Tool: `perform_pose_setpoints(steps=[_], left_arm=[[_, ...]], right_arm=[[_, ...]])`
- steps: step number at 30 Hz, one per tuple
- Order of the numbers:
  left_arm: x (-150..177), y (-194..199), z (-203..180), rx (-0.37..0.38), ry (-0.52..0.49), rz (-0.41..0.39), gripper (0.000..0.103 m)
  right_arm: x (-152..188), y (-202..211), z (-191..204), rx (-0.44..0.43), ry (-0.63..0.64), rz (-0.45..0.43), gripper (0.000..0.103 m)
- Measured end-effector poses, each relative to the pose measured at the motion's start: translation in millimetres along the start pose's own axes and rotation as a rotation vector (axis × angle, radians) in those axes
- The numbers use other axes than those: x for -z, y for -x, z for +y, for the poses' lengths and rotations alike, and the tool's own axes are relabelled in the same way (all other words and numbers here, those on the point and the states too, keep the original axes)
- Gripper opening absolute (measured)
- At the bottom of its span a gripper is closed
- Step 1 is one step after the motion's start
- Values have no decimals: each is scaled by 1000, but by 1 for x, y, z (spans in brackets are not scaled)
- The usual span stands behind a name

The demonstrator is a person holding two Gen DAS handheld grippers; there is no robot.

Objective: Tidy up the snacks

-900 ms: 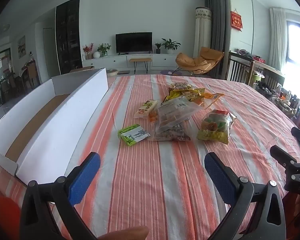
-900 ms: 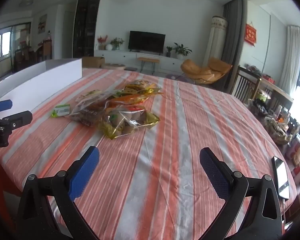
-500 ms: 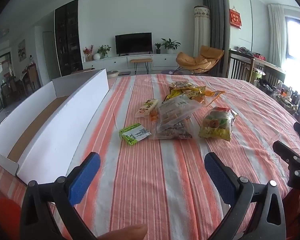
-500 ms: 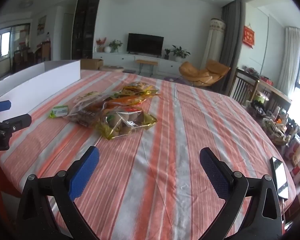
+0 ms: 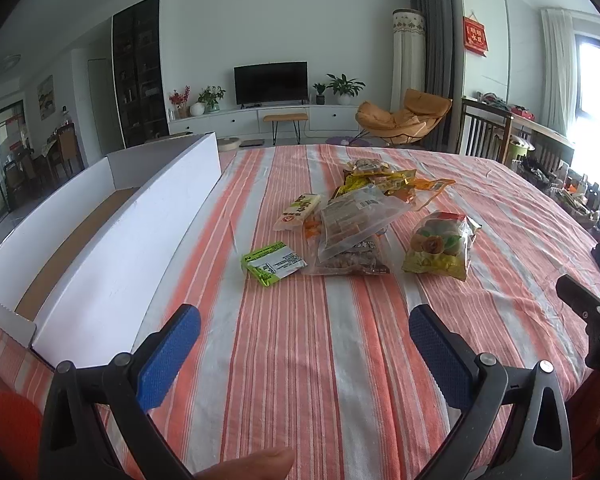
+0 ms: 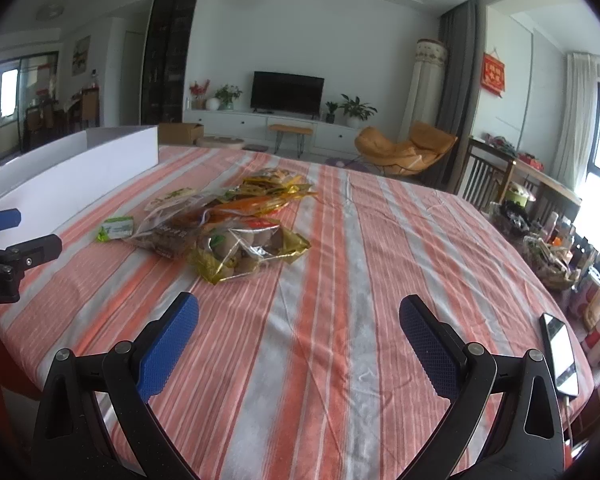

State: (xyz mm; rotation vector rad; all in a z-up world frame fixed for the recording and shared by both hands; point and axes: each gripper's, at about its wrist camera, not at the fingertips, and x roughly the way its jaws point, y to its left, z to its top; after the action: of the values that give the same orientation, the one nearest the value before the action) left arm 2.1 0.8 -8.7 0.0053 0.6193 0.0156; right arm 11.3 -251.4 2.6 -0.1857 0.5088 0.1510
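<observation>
Striped woven tablecloth (image 5: pixel 340 360) bears crinkly snack packets (image 5: pixel 356 224); left tool (image 5: pixel 304 344) and right tool (image 6: pixel 300 332) gape wide, empty.

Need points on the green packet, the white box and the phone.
green packet (image 5: pixel 273 263), left wrist view, on its white label.
white box (image 5: pixel 120 248), left wrist view, on the outer face of its long near wall.
phone (image 6: pixel 560 354), right wrist view, on the middle of its screen.

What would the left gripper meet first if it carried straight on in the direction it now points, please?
Probably the bare striped tablecloth: the open left gripper tilts downward, and nothing lies between its fingers. The green snack packet lies farther along that line, though depth is unclear.
</observation>
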Motion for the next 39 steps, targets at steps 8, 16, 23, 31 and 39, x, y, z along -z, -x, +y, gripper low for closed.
perform_pose_setpoints(steps=[8, 16, 23, 31, 39], left_arm=[[2, -2, 4, -13, -2, 1, 103], [4, -6, 8, -22, 4, 10, 103], [4, -7, 9, -24, 2, 13, 103], [5, -7, 6, -24, -10, 19, 103], [6, -7, 6, -23, -11, 18, 103]], right_arm=[[2, -2, 0, 2, 3, 9, 102], [2, -5, 7, -2, 28, 16, 102], [3, -6, 9, -5, 34, 21, 102], [4, -7, 10, -7, 40, 23, 102], [4, -6, 10, -7, 40, 22, 102]])
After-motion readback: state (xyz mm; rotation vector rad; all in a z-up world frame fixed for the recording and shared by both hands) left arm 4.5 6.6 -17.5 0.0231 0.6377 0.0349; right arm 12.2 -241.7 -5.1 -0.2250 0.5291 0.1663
